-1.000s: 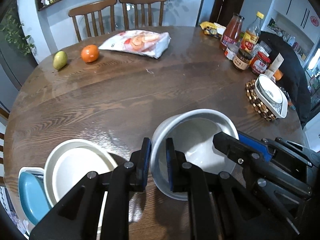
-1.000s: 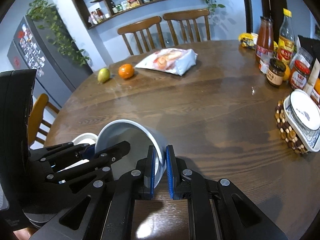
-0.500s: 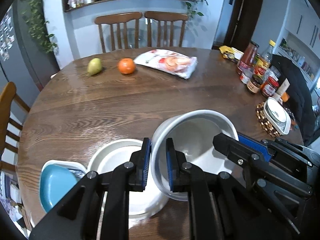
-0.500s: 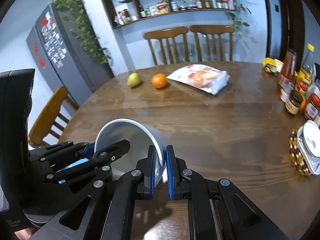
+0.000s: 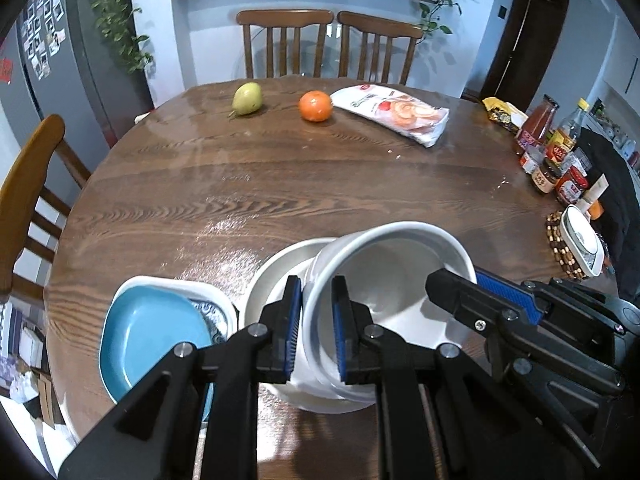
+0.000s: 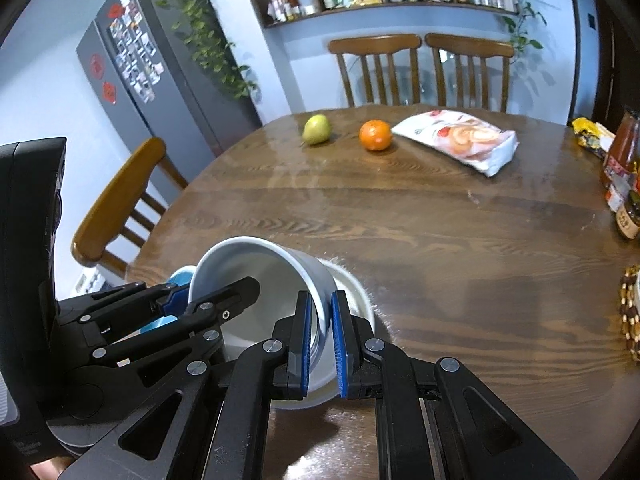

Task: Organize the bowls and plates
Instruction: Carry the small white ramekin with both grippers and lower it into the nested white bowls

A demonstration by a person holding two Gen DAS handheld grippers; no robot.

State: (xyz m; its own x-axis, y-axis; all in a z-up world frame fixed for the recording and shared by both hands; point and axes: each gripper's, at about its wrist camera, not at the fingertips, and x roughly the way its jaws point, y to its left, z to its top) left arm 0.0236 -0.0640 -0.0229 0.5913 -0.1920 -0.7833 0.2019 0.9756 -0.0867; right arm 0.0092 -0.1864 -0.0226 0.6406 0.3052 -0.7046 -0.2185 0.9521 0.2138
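Both grippers hold one deep grey-white bowl [image 5: 392,264] by its rim. My left gripper [image 5: 316,324] is shut on the bowl's left rim. My right gripper [image 6: 320,340] is shut on the opposite rim of the bowl [image 6: 256,272]. The bowl hangs tilted over a shallow white bowl [image 5: 280,268] on the round wooden table [image 5: 280,184], partly inside it; this white bowl also shows in the right wrist view [image 6: 352,284]. Left of it a blue plate [image 5: 156,332] lies in a white patterned dish [image 5: 208,292].
A pear [image 5: 247,98], an orange [image 5: 315,106] and a snack bag [image 5: 394,112] lie at the far side. Bottles and jars [image 5: 552,152] and a white dish on a beaded trivet [image 5: 580,236] stand at the right edge. Chairs surround the table.
Both grippers have carried the deep bowl leftward, from beside the shallow white bowl to over it. The blue plate and its dish have come further into view.
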